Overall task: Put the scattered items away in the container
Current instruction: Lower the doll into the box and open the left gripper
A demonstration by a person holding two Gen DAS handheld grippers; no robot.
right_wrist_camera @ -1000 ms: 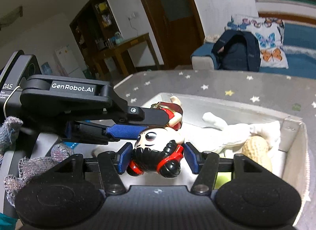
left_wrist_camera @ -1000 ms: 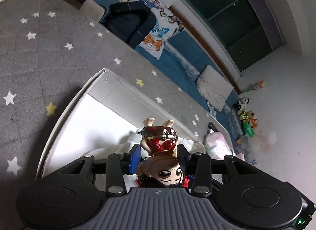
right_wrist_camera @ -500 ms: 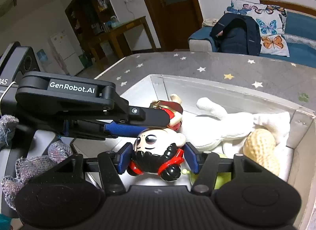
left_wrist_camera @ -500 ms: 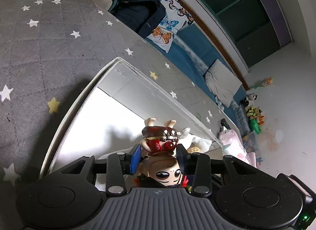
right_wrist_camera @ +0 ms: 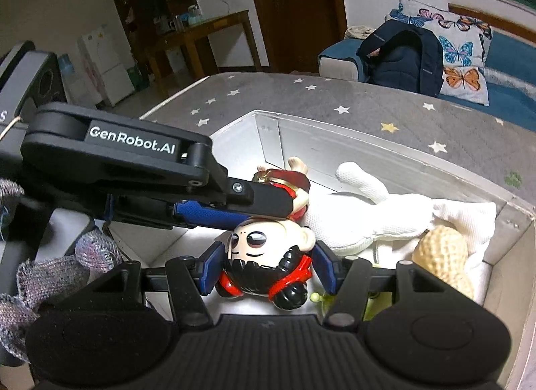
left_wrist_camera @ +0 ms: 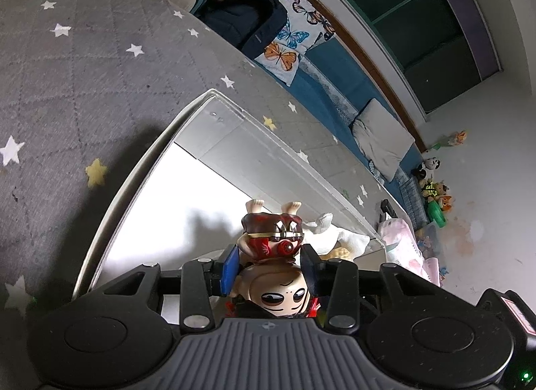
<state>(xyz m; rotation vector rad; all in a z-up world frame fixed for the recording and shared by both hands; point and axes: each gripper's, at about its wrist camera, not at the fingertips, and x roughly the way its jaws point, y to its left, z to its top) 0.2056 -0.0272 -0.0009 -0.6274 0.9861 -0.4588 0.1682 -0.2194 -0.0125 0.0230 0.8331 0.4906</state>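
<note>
A doll figure with a big pale head, black hair and red outfit (left_wrist_camera: 273,242) hangs upside down over the clear container (left_wrist_camera: 214,112). My left gripper (left_wrist_camera: 269,264) is shut on its body. My right gripper (right_wrist_camera: 264,264) is shut on its head (right_wrist_camera: 268,246); the left gripper's arm (right_wrist_camera: 134,169) crosses that view. Inside the container (right_wrist_camera: 368,145) lie a white plush toy (right_wrist_camera: 368,219) and a peanut-shaped toy (right_wrist_camera: 442,252). Something yellow-green shows under the right fingers.
The container sits on a grey star-patterned mat (left_wrist_camera: 83,81). A dark backpack (right_wrist_camera: 402,58) and butterfly pillow (right_wrist_camera: 462,55) lie on a blue sofa behind. Small toys (left_wrist_camera: 435,189) sit on the floor by the wall. A wooden table (right_wrist_camera: 201,38) stands far left.
Both grippers have lowered the doll further into the container and closer to the white plush. The grip on the doll is unchanged.
</note>
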